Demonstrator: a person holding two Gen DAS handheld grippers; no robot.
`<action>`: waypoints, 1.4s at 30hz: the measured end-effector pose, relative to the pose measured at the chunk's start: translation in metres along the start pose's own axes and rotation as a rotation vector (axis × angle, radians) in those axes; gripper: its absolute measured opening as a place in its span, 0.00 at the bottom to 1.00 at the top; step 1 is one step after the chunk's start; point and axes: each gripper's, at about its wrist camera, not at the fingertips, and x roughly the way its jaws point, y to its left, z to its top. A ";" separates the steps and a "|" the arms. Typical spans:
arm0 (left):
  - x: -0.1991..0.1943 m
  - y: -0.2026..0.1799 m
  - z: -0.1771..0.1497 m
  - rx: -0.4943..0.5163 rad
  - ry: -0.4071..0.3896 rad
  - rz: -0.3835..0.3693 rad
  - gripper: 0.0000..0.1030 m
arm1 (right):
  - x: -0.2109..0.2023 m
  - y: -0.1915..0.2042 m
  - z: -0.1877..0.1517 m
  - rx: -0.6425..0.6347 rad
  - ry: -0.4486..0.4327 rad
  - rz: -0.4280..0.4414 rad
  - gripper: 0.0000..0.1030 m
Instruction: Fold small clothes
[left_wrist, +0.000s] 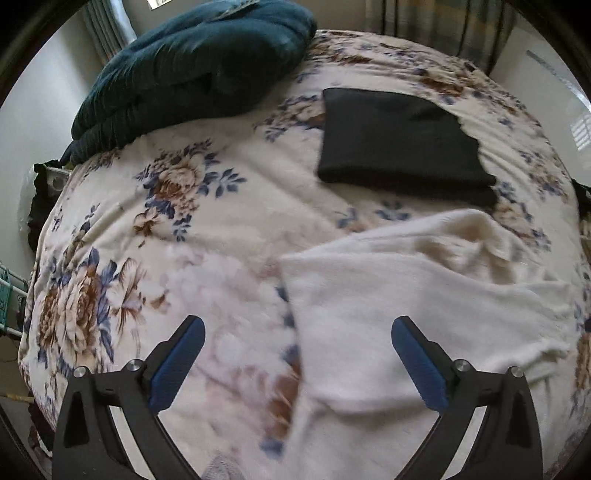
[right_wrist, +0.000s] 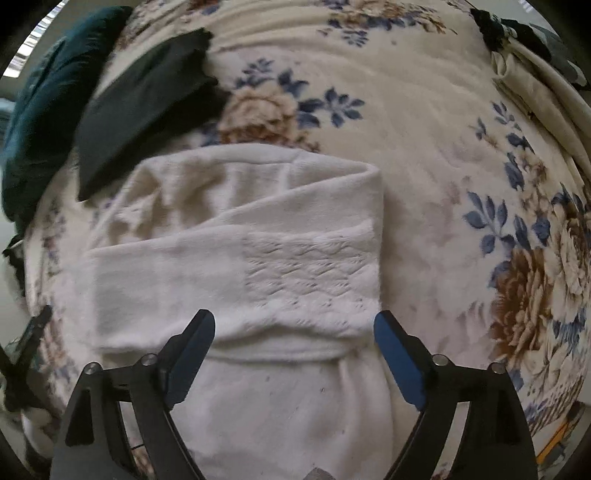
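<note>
Since that white knit top (right_wrist: 236, 258) is lying part-folded on the floral bed (right_wrist: 424, 129), it'll be soft and floppy, so I'd pinch a hem corner. Left tool (left_wrist: 297, 363) and right tool (right_wrist: 293, 356) both hover spread wide, holding nothing.

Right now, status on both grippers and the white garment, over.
Left gripper open, empty. Right gripper open, empty, over white garment, part-folded on the floral blanket. Folded black garment beyond, apart. Nothing blocking.
</note>
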 end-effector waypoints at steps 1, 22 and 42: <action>-0.008 -0.008 -0.004 0.002 0.004 -0.006 1.00 | -0.006 0.000 -0.003 -0.010 -0.001 0.014 0.87; -0.031 -0.345 -0.309 0.141 0.483 -0.249 0.82 | -0.020 -0.193 -0.005 -0.099 0.248 0.200 0.85; -0.127 -0.239 -0.245 -0.159 0.181 -0.212 0.06 | 0.055 -0.078 0.102 -0.122 0.199 0.388 0.07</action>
